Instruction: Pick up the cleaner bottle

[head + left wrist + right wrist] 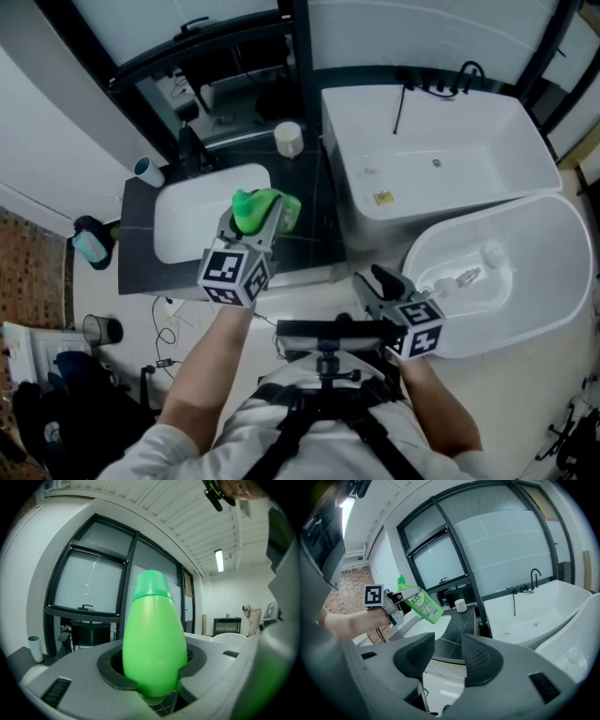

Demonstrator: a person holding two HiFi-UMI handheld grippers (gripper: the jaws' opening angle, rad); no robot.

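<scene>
A green cleaner bottle [265,208] hangs in the air over the white sink basin [187,225], with my left gripper [270,221] shut on its body. In the left gripper view the bottle [153,634] stands cap-up between the two grey jaws and fills the gap of that gripper [157,670]. The right gripper view shows the bottle [423,604] tilted, its label facing me, gripped from the left. My right gripper [380,284] is low at the right, away from the bottle, open [449,657] with nothing between its pads.
A dark counter [314,234] carries the basin, a black faucet [194,147], a white cup [289,138] and a pale blue cup [147,172]. A rectangular white bathtub [441,155] and an oval tub [534,272] stand at the right. Cables and bins lie on the floor at the left.
</scene>
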